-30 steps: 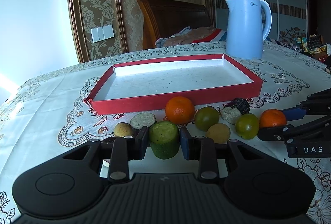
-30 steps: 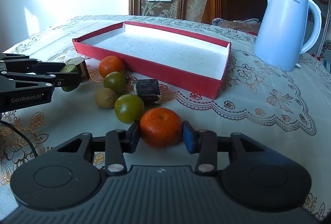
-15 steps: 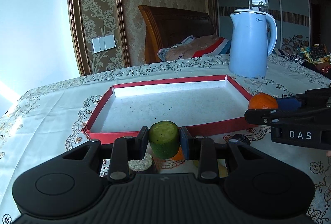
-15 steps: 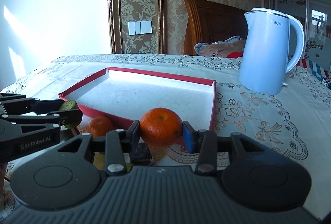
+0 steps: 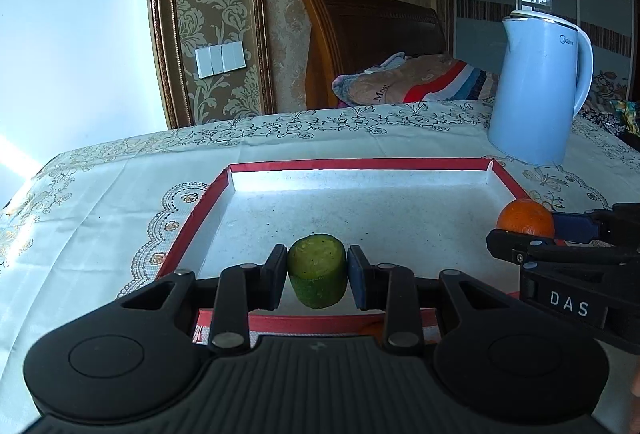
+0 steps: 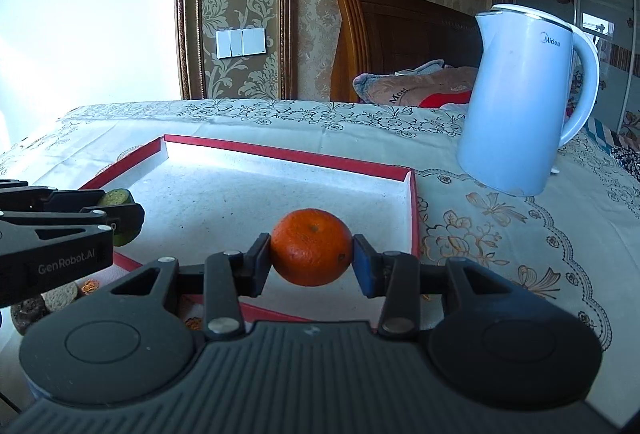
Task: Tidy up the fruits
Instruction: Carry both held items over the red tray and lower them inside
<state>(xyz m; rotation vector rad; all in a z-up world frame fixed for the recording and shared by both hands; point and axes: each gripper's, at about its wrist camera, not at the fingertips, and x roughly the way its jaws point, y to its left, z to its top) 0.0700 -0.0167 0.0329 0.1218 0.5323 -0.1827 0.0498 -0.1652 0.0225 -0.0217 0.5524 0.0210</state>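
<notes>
Both tongs clenched on fruit, side by side over the near edge of the red tray (image 5: 200,209). Left gripper (image 5: 317,276) grasping a green cut piece (image 5: 317,274), cut face up, short axis upright, hanging just past the near rim toward the tray's left half. Right gripper (image 6: 312,254) pinching an orange (image 6: 311,246) by its sides, held toward the near right corner, close inside the right wall. Tray floor bare, lying ahead of and below both loads; probably only a short lowering needed, neither hand clearly nearer. Both grippers tilted moderately downward, roughly parallel. Blue kettle (image 6: 520,105) beyond the far right corner, well apart. Other pieces (image 6: 60,292) left on the tablecloth (image 5: 100,193) before the near edge.
</notes>
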